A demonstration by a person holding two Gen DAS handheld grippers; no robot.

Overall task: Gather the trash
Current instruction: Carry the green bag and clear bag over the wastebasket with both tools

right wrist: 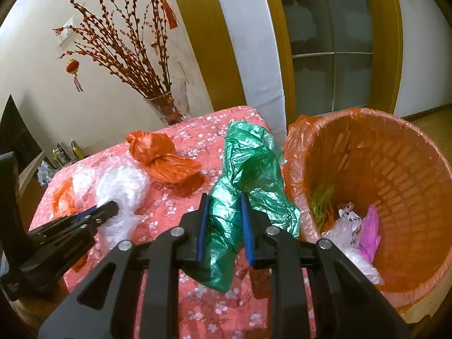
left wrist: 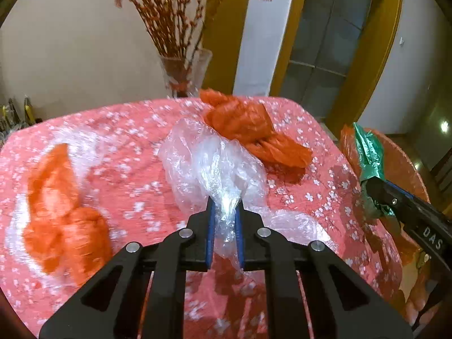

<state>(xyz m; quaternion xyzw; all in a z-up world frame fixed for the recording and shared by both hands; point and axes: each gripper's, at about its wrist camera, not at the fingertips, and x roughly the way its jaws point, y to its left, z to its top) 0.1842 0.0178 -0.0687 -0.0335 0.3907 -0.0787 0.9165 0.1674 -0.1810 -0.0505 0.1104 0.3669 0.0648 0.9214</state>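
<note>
Left gripper point(left wrist: 224, 212): its jaws are pinching a neck of the clear bag point(left wrist: 209, 158), narrow gap, plastic bunched between the blue pads; the rest of the bag is billowing ahead toward 12 o'clock over the table point(left wrist: 135, 175).

Right gripper point(right wrist: 224, 220): its jaws are closing on the green bag point(right wrist: 248, 175), which is filling the gap between the pads and trailing out below them.

Green bag's long axis: it is running from 6 o'clock, under the fingers, up to about 12 o'clock in the right wrist view, so it is lying roughly along the gripper's own line, not across it.

Bin point(right wrist: 375, 130): an orange basket lined with an orange bag, standing just off the table's right edge, at 2 to 3 o'clock from the right gripper; scraps of clear and pink plastic are already lying inside.

Key relation: the bin's rim is sitting just beside the green bag's upper end, so the right hand is the nearer one; the left hand is holding its load well apart from the bin, with the right gripper between.

Judged next move: the green bag is looking ready to swing toward 2 o'clock, over the rim; its loose tail may be dragging on the rim.

Trash waiting: a knotted orange bag point(left wrist: 254, 130) is lying at 1 o'clock from the left gripper, just behind the clear bag; another orange bag point(left wrist: 65, 209) in clear wrap is lying at 9 o'clock, blurred.

Far edge: a vase point(left wrist: 183, 73) of red twigs is standing beyond the table at 12 o'clock.
</note>
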